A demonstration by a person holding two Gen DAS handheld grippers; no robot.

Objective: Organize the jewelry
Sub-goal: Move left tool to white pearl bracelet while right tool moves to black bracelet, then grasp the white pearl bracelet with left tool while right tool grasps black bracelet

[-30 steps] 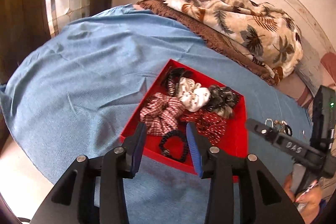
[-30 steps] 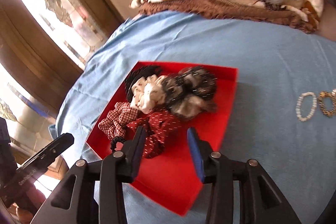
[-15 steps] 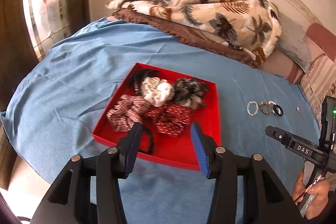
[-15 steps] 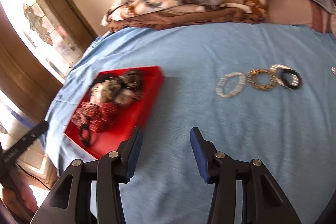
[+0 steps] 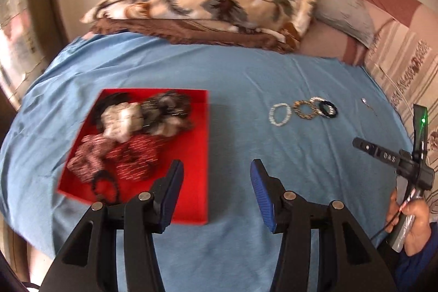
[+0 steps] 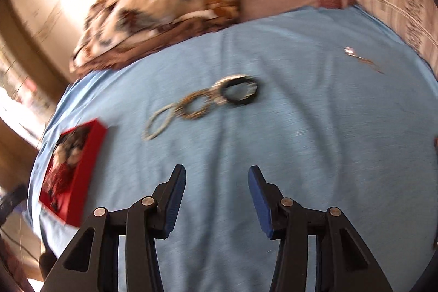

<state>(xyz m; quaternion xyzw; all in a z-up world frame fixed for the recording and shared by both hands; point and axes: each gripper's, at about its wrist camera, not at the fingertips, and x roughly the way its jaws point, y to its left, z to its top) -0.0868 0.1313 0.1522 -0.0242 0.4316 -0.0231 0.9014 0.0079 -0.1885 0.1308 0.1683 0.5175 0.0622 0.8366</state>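
1. Both my grippers, left and right, have swung off the red tray toward the bracelets.
2. Jaws apart, empty, just widened.
3. Bracelets lie ahead on the bed; pickup comes next.

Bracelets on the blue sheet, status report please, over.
Left gripper and right gripper open, empty. Four bracelets in a row, untouched, outside red tray. Nothing in the way.

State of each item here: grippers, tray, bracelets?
left gripper: open, empty.
right gripper: open, empty.
red tray: on the blue sheet, scrunchies piled inside.
bracelets: in a row on the sheet, outside the tray.
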